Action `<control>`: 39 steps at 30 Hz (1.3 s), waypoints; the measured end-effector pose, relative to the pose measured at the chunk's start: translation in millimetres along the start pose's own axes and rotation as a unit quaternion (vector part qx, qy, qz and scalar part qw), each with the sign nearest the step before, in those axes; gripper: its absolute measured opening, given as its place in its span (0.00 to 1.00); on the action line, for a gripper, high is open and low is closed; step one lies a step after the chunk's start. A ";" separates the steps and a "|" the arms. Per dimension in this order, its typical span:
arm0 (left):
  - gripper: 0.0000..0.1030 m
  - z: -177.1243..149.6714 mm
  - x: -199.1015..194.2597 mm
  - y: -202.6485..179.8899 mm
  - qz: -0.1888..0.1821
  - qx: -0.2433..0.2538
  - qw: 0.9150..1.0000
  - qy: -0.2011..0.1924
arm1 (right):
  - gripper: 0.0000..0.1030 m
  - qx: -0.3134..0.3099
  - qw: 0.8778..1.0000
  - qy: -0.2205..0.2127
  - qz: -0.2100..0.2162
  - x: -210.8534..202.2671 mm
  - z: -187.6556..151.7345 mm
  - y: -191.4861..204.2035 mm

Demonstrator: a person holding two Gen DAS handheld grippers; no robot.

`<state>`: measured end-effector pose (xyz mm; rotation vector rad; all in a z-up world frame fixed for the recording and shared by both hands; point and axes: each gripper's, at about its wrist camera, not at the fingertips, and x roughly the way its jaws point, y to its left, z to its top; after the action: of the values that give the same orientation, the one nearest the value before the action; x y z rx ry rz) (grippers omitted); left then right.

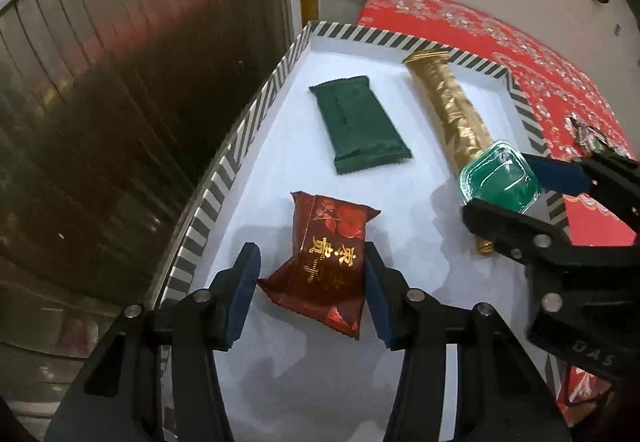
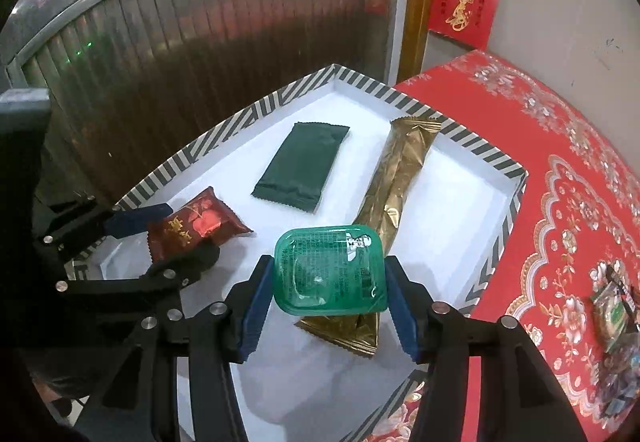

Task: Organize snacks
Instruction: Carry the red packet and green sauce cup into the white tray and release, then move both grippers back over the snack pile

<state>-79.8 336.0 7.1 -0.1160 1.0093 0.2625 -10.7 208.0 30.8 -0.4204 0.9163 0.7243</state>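
Left wrist view, nearest first: the left gripper (image 1: 310,282) hangs over the near end of the white tray (image 1: 400,322), its blue pads on either side of a dark red snack packet (image 1: 324,266) printed with gold characters. The right pad meets the packet's edge; a small gap shows at the left pad, so a firm grip cannot be told from either view. Just to the right, the right gripper (image 2: 326,294) has a green jelly cup (image 2: 330,272) between its pads, closed on the cup's two sides, above the near end of a long gold packet (image 2: 396,182) lying in the tray. Farther in, a dark green packet (image 1: 358,124) lies flat on the tray floor, apart from the gold one. A black-and-white striped rim borders the tray. Beyond and to the right spreads a red patterned cloth (image 2: 560,170), with a few more small snacks (image 2: 616,318) on it.
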 end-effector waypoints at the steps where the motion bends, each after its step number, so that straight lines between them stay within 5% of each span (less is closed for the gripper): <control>1: 0.49 0.2 0.0 1.2 -0.001 -0.006 1.000 0.001 | 0.54 0.002 1.000 0.002 0.002 -0.4 -0.4 -0.6; 5: 0.65 1.7 0.9 1.6 0.010 -0.015 1.000 0.001 | 0.54 0.010 1.000 -0.002 0.015 -6.7 -2.4 -1.8; 14: 0.72 10.0 -17.8 -1.3 0.002 -0.037 0.999 -0.022 | 0.59 0.055 0.997 -0.034 0.037 -44.4 -19.2 -24.5; 26: 0.72 21.6 -47.5 -64.6 -0.030 0.011 0.998 -0.054 | 0.60 0.118 0.991 -0.058 0.014 -88.7 -62.3 -81.3; 39: 0.72 30.2 -61.1 -165.9 -0.083 0.081 0.992 -0.054 | 0.61 0.194 0.977 -0.072 -0.059 -138.2 -128.0 -169.7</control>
<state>-41.0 172.9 70.8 -0.0376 0.9029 0.0343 -16.1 -40.7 79.9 -0.0735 0.8638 0.4458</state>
